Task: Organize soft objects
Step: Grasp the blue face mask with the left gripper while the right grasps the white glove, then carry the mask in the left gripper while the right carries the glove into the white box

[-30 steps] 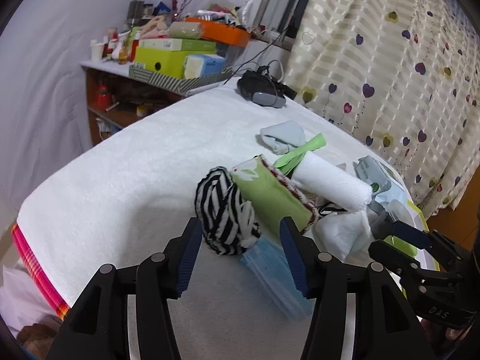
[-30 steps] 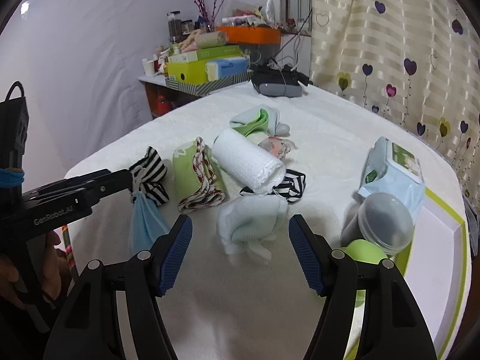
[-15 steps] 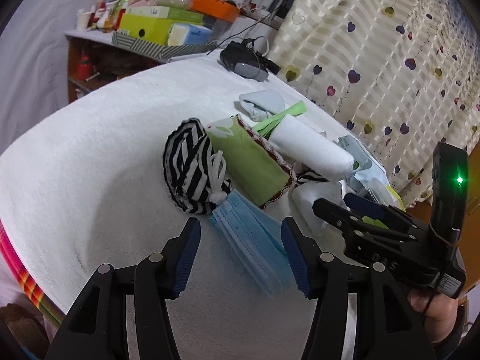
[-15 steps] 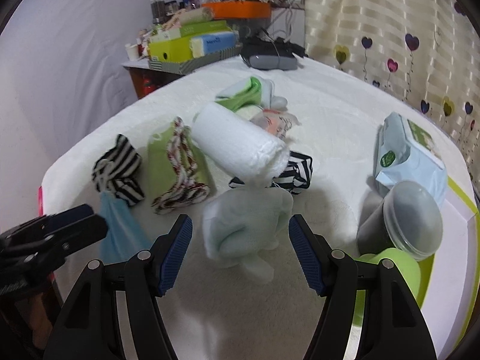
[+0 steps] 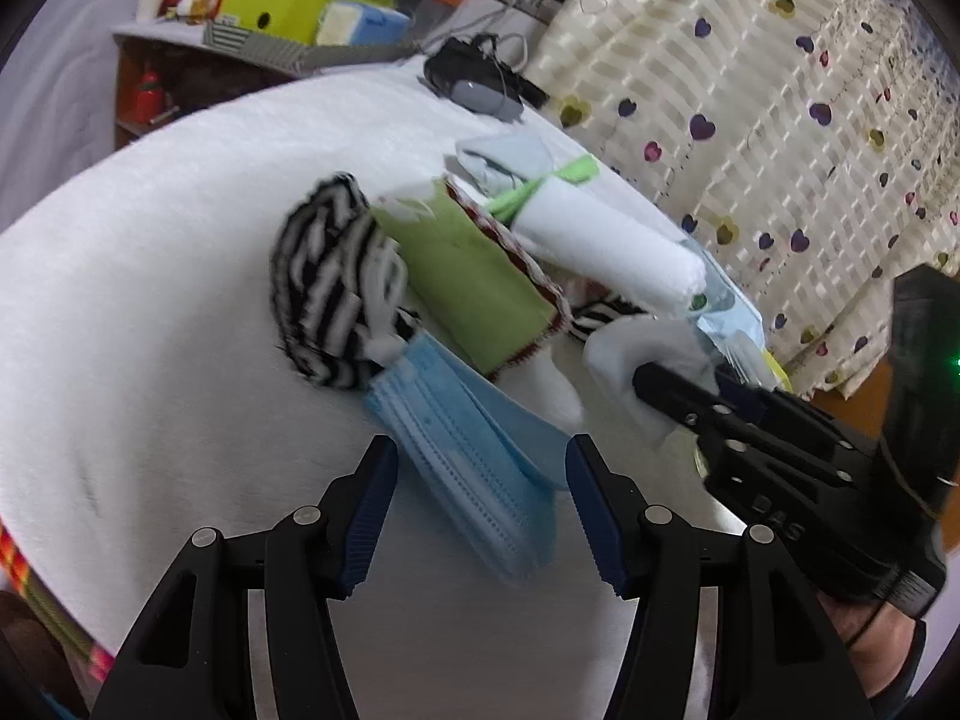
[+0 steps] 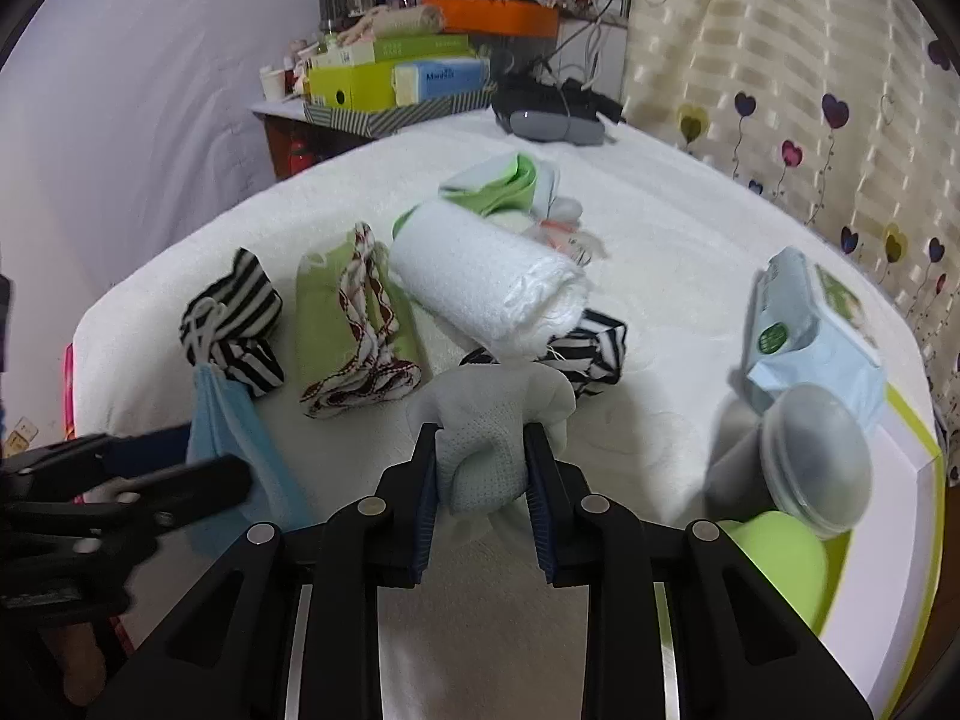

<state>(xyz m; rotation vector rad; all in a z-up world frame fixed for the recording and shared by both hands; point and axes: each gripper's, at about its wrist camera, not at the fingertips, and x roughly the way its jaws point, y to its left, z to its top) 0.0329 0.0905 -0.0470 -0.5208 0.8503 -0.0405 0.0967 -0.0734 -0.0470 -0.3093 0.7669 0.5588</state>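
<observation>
Soft things lie in a row on the white bed cover (image 6: 690, 264): a black-and-white striped cloth (image 6: 240, 324), a green cloth with red trim (image 6: 354, 330), a rolled white towel (image 6: 486, 282) and a blue face mask (image 5: 474, 456). My right gripper (image 6: 483, 468) is shut on a pale white sock (image 6: 486, 450); it also shows in the left wrist view (image 5: 654, 336). My left gripper (image 5: 480, 486) is open, its jaws on either side of the blue mask's near end.
A wet-wipes pack (image 6: 810, 330), a grey lidded jar (image 6: 798, 468) and a green lid (image 6: 774, 558) sit by a white tray (image 6: 888, 540) at right. More cloths (image 6: 504, 180) and a grey device (image 6: 552, 120) lie farther back. A cluttered shelf (image 6: 396, 78) stands behind.
My right gripper moved forward and closed on the pale sock. My left gripper moved down over the blue mask and stayed open.
</observation>
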